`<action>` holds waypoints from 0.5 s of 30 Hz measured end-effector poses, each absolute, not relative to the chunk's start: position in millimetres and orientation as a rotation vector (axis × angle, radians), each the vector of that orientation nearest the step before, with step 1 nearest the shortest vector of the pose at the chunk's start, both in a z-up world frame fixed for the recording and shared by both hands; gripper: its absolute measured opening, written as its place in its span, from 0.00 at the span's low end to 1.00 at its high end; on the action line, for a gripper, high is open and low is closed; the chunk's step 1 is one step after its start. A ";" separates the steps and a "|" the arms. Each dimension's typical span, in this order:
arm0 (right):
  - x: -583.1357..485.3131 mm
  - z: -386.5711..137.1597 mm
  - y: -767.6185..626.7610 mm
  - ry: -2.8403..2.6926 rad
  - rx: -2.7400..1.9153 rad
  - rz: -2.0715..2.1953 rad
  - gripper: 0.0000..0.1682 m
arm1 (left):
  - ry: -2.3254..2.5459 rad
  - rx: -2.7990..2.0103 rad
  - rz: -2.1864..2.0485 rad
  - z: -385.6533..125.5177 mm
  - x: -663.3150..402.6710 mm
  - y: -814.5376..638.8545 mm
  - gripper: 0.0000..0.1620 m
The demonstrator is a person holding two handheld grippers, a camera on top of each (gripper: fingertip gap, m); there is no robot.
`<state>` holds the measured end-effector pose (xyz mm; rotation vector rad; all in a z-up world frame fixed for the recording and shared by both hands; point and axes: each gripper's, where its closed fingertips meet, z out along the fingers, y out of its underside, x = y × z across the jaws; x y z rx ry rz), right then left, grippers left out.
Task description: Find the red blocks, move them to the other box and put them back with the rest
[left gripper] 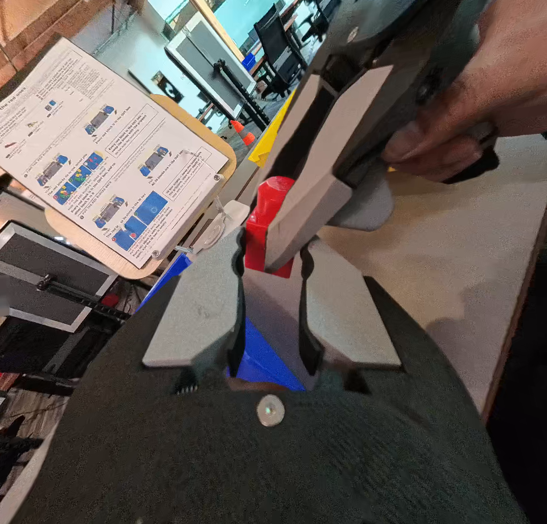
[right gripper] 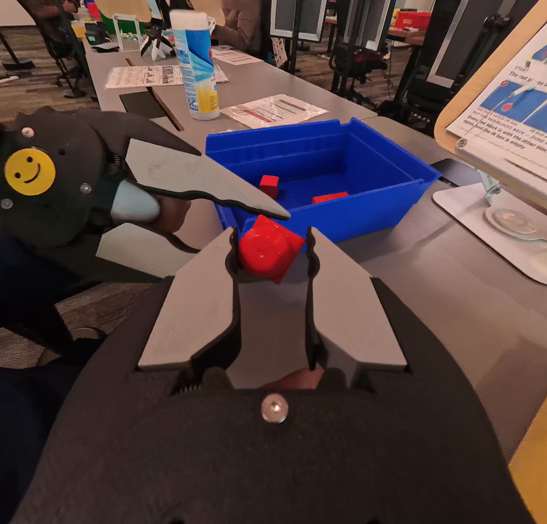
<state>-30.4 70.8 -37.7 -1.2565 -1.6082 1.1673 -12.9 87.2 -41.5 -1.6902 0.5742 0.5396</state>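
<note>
A red block [right gripper: 270, 250] with a rounded end sits between the fingers of my right gripper [right gripper: 271, 243], which is shut on it and holds it just in front of the blue box [right gripper: 340, 222]. Two more red blocks [right gripper: 269, 185] [right gripper: 330, 197] lie inside that box. My left gripper [left gripper: 272, 247] is open. Its tips are at the same red block [left gripper: 263, 222], and one of its fingers [right gripper: 189, 175] rests on top of the block. A right gripper finger [left gripper: 319, 178] covers part of the block in the left wrist view.
An instruction sheet on a wooden board [left gripper: 112, 154] stands on a stand behind the box, and it also shows at the right in the right wrist view [right gripper: 503, 110]. A wipes canister [right gripper: 196, 65] and papers [right gripper: 275, 110] lie on the grey table. A yellow box edge [left gripper: 272, 136] shows far off.
</note>
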 end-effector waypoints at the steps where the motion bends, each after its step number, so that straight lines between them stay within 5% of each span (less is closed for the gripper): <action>1: -33.7 -43.0 73.2 -1.606 -1.280 1.160 0.26 | 0.558 -1.713 0.578 -45.4 -17.4 89.6 0.21; 8: -40.4 -60.0 85.9 -1.568 -1.448 1.236 0.23 | 0.495 -1.729 0.724 -54.7 -27.9 99.6 0.21; 11: -42.0 -64.8 90.2 -1.549 -1.495 1.246 0.32 | 0.491 -1.727 0.727 -55.2 -26.7 99.7 0.21; 15: -41.6 -67.5 82.0 -1.572 -1.513 1.331 0.21 | 0.490 -1.716 0.770 -55.1 -26.8 99.4 0.21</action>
